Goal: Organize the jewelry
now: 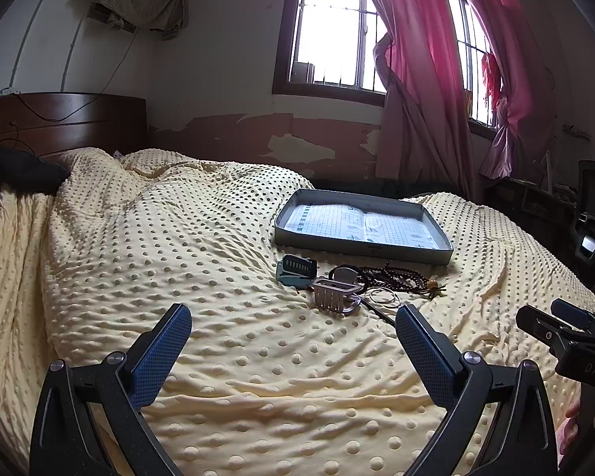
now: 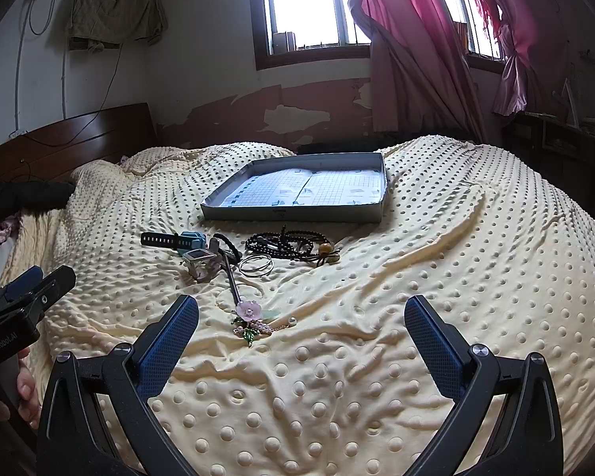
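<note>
— Where does the jewelry lie?

— On the bed's dotted blanket (image 2: pixel 416 277), ahead of both tongs and short of the empty tray (image 2: pixel 297 214). The flower hairpin (image 2: pixel 248 311) is nearest, just ahead of the right tongs (image 2: pixel 301 329) toward their left finger; the thin bangles (image 2: pixel 256 265), the dark bead strands (image 2: pixel 293 244) and the watch (image 2: pixel 178 241) lie farther on.

— And the tongs?

— Both spread wide, holding nothing; the left tongs (image 1: pixel 293 333) hover behind the hair claw (image 1: pixel 333 297).

— How will the hairpin handle?

— Light and probably fragile at the blossom and pearl dangles (they could snag). I'd take the stiff stick mid-length. The beads would sag limply; the bangles look slippery and may separate.
</note>
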`<state>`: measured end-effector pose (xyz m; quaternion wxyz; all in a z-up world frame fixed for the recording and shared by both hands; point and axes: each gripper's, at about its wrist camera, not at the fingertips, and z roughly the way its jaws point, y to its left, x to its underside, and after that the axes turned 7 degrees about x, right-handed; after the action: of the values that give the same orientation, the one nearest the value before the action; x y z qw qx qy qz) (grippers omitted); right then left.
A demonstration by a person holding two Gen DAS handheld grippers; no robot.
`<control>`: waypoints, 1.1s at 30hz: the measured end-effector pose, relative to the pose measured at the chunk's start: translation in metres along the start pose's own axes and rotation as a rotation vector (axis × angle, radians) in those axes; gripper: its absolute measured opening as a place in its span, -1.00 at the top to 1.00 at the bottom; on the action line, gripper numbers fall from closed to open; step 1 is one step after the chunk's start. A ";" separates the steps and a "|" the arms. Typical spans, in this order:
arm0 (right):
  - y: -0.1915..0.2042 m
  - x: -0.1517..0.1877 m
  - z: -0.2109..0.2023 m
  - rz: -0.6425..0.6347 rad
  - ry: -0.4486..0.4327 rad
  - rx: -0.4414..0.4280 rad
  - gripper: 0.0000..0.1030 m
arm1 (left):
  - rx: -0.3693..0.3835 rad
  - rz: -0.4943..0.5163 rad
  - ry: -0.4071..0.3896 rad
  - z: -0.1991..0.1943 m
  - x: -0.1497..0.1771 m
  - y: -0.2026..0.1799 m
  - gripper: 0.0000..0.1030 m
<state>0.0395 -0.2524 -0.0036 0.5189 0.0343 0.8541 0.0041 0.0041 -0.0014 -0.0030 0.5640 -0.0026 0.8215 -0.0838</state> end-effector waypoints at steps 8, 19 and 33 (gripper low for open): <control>0.000 0.000 0.000 0.001 0.001 -0.001 -0.98 | 0.002 0.002 -0.001 -0.004 -0.001 -0.002 -1.00; -0.001 -0.001 0.002 0.004 0.003 0.000 -0.98 | 0.002 0.002 -0.001 -0.005 -0.001 -0.003 -1.00; 0.000 -0.001 0.003 0.006 0.005 -0.001 -0.98 | 0.006 0.001 0.001 -0.004 0.000 -0.005 -1.00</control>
<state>0.0423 -0.2529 -0.0041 0.5169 0.0367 0.8552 0.0063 -0.0001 -0.0057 -0.0005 0.5638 -0.0004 0.8215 -0.0859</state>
